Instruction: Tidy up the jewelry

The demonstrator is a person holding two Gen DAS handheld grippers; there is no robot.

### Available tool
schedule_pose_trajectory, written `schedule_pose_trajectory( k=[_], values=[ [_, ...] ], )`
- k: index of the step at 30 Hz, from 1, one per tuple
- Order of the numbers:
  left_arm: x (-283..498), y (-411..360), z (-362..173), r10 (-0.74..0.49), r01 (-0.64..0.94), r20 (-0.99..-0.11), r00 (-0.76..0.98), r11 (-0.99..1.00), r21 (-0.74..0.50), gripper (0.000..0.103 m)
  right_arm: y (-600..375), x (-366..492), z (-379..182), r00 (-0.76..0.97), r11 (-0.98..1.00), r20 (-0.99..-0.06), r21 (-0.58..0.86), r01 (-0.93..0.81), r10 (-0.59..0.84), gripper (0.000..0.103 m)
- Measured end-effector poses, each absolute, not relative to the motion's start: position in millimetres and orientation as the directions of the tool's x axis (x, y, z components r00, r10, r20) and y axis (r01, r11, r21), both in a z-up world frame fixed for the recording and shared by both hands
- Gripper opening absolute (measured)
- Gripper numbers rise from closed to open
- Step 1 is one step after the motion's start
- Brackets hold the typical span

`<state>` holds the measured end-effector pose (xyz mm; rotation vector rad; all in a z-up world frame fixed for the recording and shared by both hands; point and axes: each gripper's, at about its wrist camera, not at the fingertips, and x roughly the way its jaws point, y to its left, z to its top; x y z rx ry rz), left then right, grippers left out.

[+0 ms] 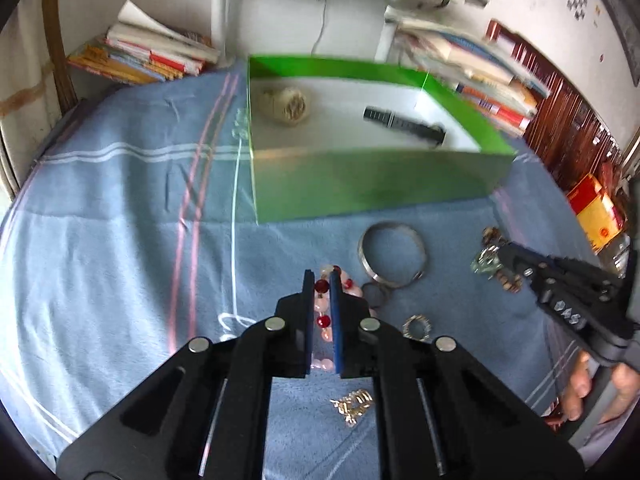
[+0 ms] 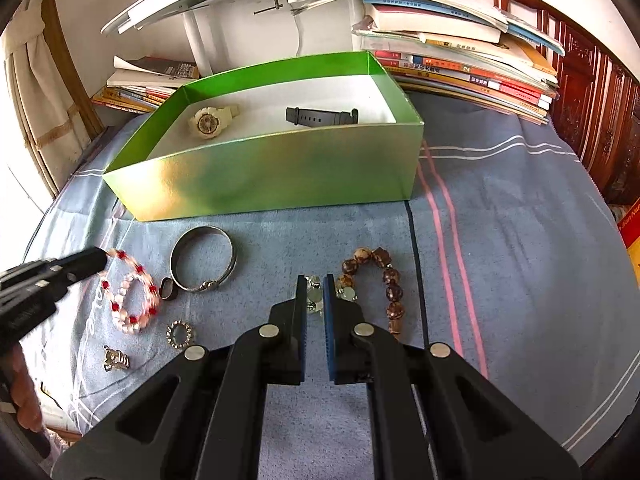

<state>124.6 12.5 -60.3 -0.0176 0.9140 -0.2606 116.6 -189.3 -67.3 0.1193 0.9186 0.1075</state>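
My left gripper (image 1: 322, 276) is shut on a pink-and-red bead bracelet (image 1: 323, 320). In the right wrist view that bracelet (image 2: 132, 300) hangs blurred from the left gripper (image 2: 102, 258) over the blue cloth. My right gripper (image 2: 316, 280) is shut on the silver charm end of a brown bead bracelet (image 2: 384, 276), whose beads curl on the cloth to its right. Behind stands an open green box (image 2: 280, 176) holding a white watch (image 2: 208, 120) and a black strap (image 2: 320, 116).
A silver bangle (image 2: 202, 256), a dark ring (image 2: 167, 289), a sparkly ring (image 2: 180, 333) and a small gold piece (image 2: 116, 358) lie on the cloth between the grippers. Stacks of books (image 2: 460, 60) line the back edge.
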Motion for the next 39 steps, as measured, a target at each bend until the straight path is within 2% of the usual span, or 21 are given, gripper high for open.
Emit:
schedule_pose_trajectory(
  k=[12,20,28,35,39],
  values=[
    [124.1,22.7,-32.4,-0.235,0.194,-0.736,0.635,0.971,-0.143,0.008,-196.3,104.7,-36.7,0.661,0.985,-0.734,0.163,-0.050,0.155,0.008],
    [127.4,24.6,-39.6,-0.230,0.181,-0.751,0.619,0.972,-0.149,0.008,-194.7,106.3,-41.7,0.645,0.986,-0.749,0.159,-0.051,0.154,0.008],
    [129.3,21.0,-0.7,-0.242,0.209,-0.696,0.676,0.969,-0.134,0.008,-194.9,109.1,2.3,0.706,0.981,-0.683,0.167,-0.098,0.187,0.008],
    [160.0,9.4,44.4,-0.279,0.249,-0.631,0.724,0.959,-0.138,0.008,-191.8,143.2,60.1,0.786,0.970,-0.571,0.187,-0.156,0.236,0.008],
    [199.4,-8.5,29.4,-0.258,0.253,-0.656,0.709,0.962,-0.105,0.008,-176.8,189.0,49.2,0.763,0.969,-0.601,0.197,-0.149,0.240,0.008]
  ],
)
